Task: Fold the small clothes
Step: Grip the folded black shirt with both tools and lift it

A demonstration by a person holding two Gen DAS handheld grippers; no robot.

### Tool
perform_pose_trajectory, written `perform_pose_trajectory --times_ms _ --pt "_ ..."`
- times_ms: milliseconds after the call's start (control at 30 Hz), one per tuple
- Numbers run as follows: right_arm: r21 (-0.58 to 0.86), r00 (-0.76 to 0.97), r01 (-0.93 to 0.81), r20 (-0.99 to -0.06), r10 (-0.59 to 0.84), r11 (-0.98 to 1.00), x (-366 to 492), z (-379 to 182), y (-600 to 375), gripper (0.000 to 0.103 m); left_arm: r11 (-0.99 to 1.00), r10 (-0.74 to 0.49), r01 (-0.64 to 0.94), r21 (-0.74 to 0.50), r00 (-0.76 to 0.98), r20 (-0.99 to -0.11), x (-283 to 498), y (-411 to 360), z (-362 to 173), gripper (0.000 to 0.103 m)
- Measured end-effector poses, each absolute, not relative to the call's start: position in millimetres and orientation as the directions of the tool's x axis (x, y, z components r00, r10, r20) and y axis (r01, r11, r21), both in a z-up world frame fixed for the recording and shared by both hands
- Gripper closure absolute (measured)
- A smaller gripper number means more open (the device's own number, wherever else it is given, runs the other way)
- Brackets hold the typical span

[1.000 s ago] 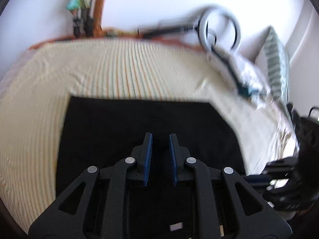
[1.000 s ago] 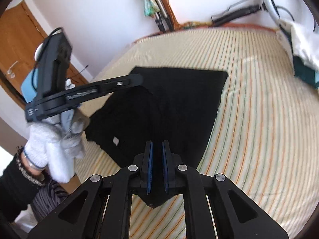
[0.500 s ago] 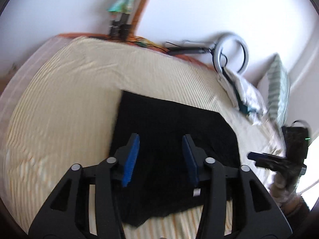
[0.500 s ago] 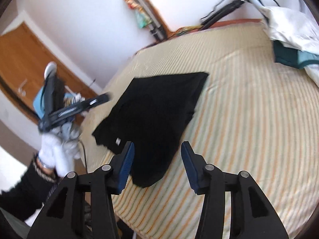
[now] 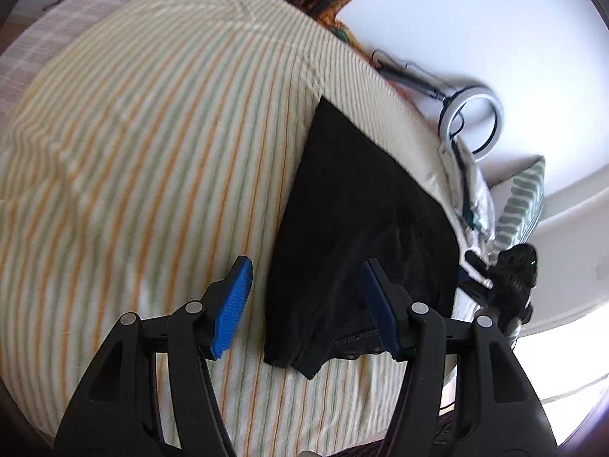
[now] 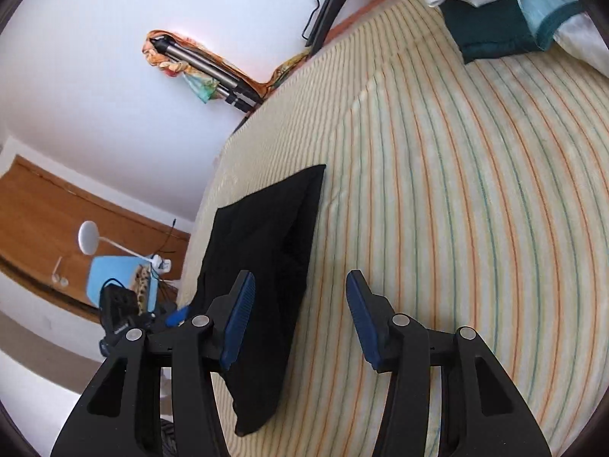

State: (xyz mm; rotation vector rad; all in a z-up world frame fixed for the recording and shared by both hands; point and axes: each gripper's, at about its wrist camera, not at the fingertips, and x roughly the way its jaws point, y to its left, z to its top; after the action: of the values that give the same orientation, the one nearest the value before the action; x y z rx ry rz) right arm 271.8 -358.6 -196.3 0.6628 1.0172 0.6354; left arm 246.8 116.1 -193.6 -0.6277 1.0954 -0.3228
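1. Your left wrist view blurs the far side of the bed (image 5: pixel 152 160), so the stripes there smear together, and the things at the upper edge by the wall are cut off and hard to name
2. The black garment (image 5: pixel 357 228) is so dark that you can barely make out its folds; only a faint hem band shows near the left gripper's right-hand finger, and that finger covers part of the near edge
3. In your right wrist view the garment's (image 6: pixel 266 266) near left part is hidden behind the gripper's left-hand finger and frame
4. The pile of white and teal clothes (image 6: pixel 506 11) is cut off by the top edge of the right wrist view
5. Your left gripper (image 5: pixel 304 304) is spread wide above the garment's near end; it holds nothing
6. Your right gripper (image 6: pixel 298 321) is also wide apart and holds nothing, with the garment's right edge and bare sheet between its fingers
7. The garment lies folded on the striped bed near its front edge, well apart from the clothes pile
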Motion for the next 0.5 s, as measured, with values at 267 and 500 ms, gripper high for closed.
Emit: perform_pose_trajectory --times_ms 267,500 --pt "0.754 0.377 -0.180 -0.540 0.753 0.631 286 -197 -332 0.055 0.766 -0.562 -0.032 -0.642 0.450 -0.694 255 99 -194 0.044" --pt "0.766 0.358 -0.166 -0.540 0.762 0.621 302 -200 -310 0.069 0.754 -0.592 -0.012 -0.657 0.422 -0.687 273 78 -200 0.072"
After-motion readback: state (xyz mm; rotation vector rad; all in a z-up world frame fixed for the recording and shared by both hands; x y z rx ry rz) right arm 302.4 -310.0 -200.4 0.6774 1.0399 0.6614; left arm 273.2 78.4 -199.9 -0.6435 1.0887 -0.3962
